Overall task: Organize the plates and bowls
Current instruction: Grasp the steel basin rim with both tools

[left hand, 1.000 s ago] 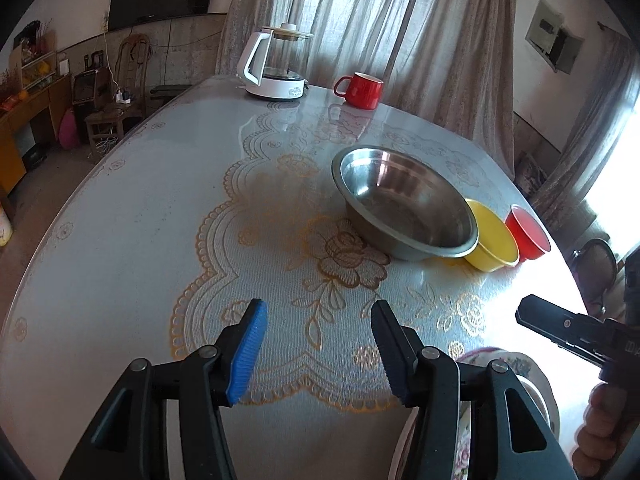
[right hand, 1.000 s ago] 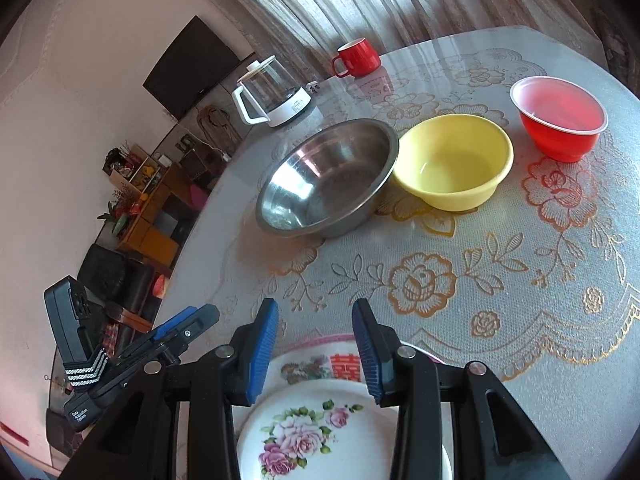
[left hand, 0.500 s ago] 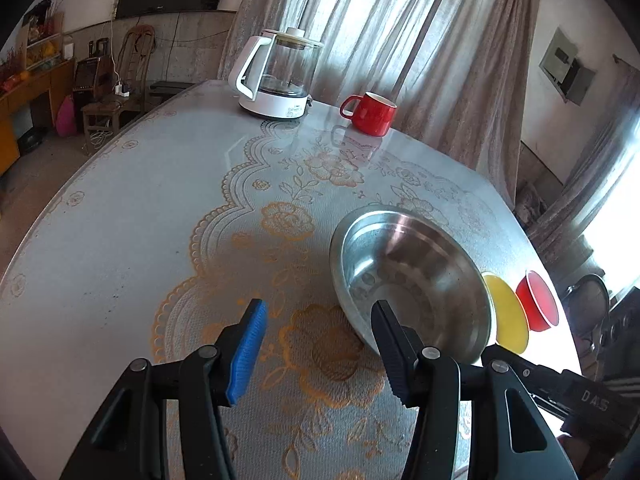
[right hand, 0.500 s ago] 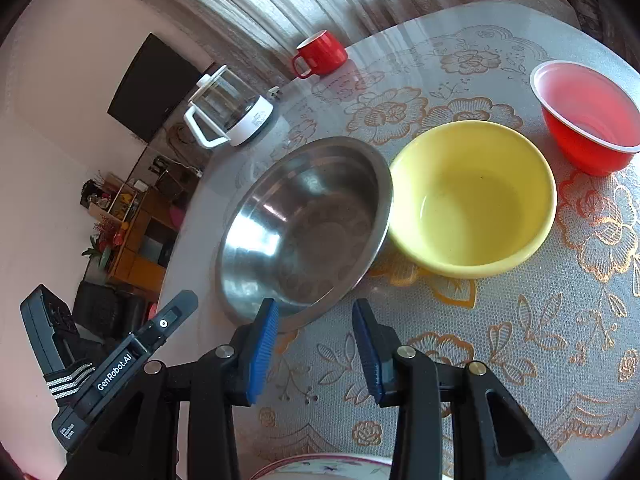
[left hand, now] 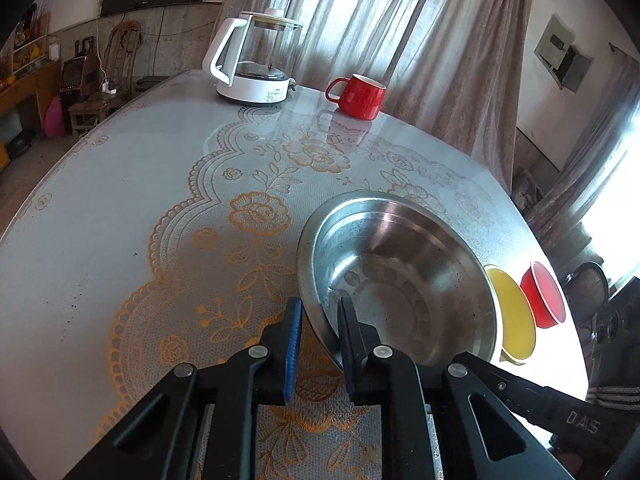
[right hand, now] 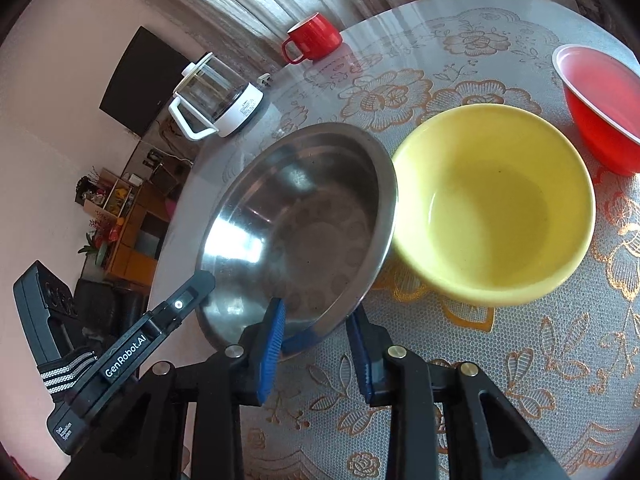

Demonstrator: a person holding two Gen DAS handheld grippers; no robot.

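Left claw [left hand: 318, 322] is nearly closed, pinching the near rim of the steel bowl [left hand: 404, 276] on the table [left hand: 120, 208]. Right claw [right hand: 320, 334] straddles the same bowl's near rim, its fingers wider apart; whether they touch it I cannot tell. Yellow bowl [right hand: 494, 204] touches the steel one.

- We see the right claw [right hand: 316, 344] with its jaws apart, straddling the near rim of the steel bowl [right hand: 296, 232]; whether a pad touches the rim is unclear.
- Left claw [right hand: 188, 294] comes in from lower left at the same bowl's edge.
- Yellow bowl [right hand: 496, 204] sits just beside the steel bowl, rims touching or nearly so; red bowl [right hand: 600, 100] is near it, far right.
- Red mug [right hand: 316, 36] and glass kettle [right hand: 216, 92] stand at the far tabletop [right hand: 520, 380] edge.
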